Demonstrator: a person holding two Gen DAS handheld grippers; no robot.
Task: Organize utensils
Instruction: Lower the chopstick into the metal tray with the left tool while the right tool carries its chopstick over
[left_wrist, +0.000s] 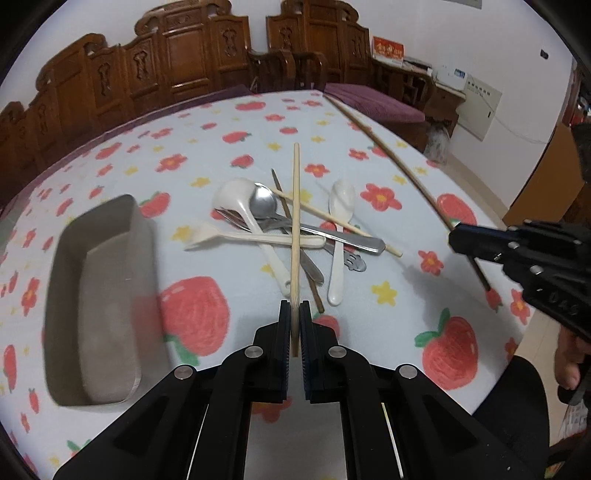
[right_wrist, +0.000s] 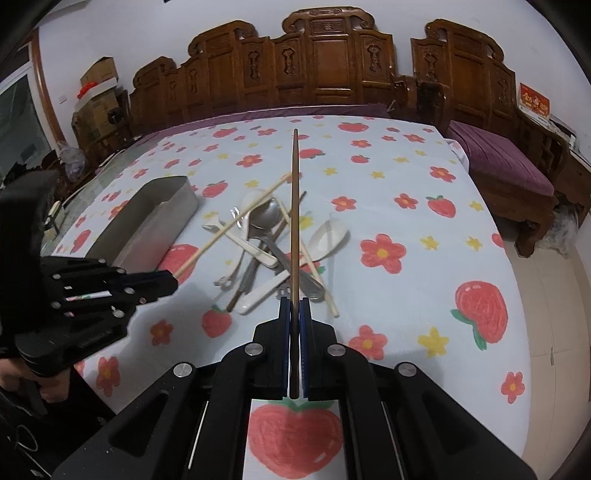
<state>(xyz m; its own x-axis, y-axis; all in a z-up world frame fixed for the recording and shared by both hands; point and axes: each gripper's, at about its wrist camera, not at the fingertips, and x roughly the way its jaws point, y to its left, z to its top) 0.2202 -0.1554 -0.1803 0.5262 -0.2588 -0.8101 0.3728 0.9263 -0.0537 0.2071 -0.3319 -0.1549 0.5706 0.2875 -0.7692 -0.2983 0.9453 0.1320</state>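
Observation:
My left gripper (left_wrist: 294, 308) is shut on a pale bamboo chopstick (left_wrist: 295, 206) that points forward above the pile; it also shows in the right wrist view (right_wrist: 236, 221). My right gripper (right_wrist: 294, 304) is shut on a dark brown chopstick (right_wrist: 294, 206), also seen in the left wrist view (left_wrist: 391, 155). The utensil pile (left_wrist: 288, 232) lies on the table: white plastic spoons (left_wrist: 338, 221), a metal spoon (left_wrist: 263, 202), a fork, a knife and more chopsticks. A grey metal tray (left_wrist: 66, 295) sits left of the pile and looks empty.
The table wears a white cloth with strawberries and flowers (right_wrist: 406, 258). Carved wooden benches (right_wrist: 332, 66) with purple cushions stand behind and to the right. Cardboard boxes (right_wrist: 98, 88) stand at the far left.

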